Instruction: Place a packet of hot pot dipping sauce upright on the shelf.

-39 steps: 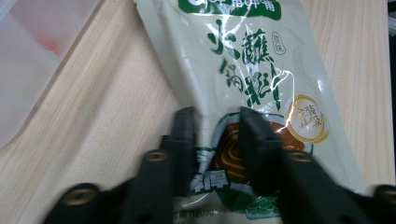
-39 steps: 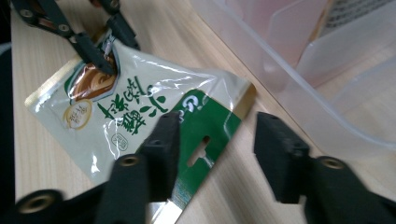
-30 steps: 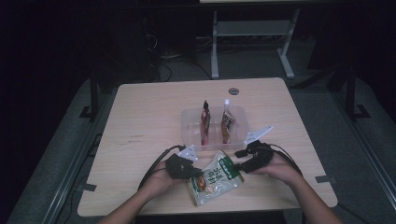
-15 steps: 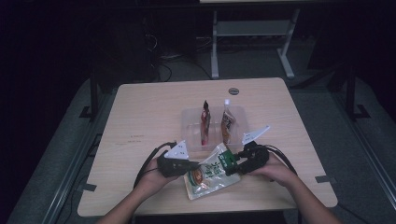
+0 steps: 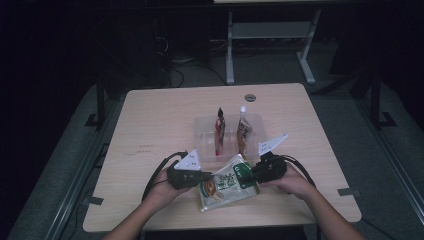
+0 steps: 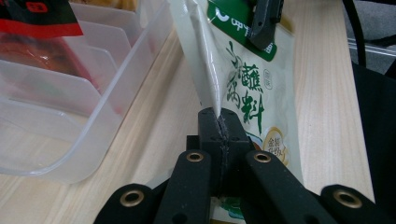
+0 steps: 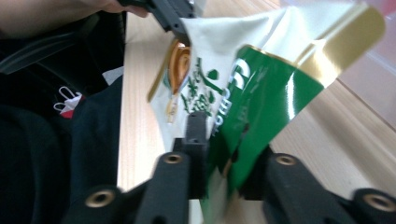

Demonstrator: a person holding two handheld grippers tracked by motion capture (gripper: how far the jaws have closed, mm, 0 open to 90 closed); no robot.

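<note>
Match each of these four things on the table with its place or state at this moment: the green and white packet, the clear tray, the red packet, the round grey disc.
Things:
1. green and white packet
2. clear tray
3. red packet
4. round grey disc

Places or states:
A. lies flat near the table's far edge
B. stands upright in a slot
C. gripped at both ends, by the left gripper and the right gripper
D. sits at mid-table and holds two packets

Pairs: 1-C, 2-D, 3-B, 4-A
</note>
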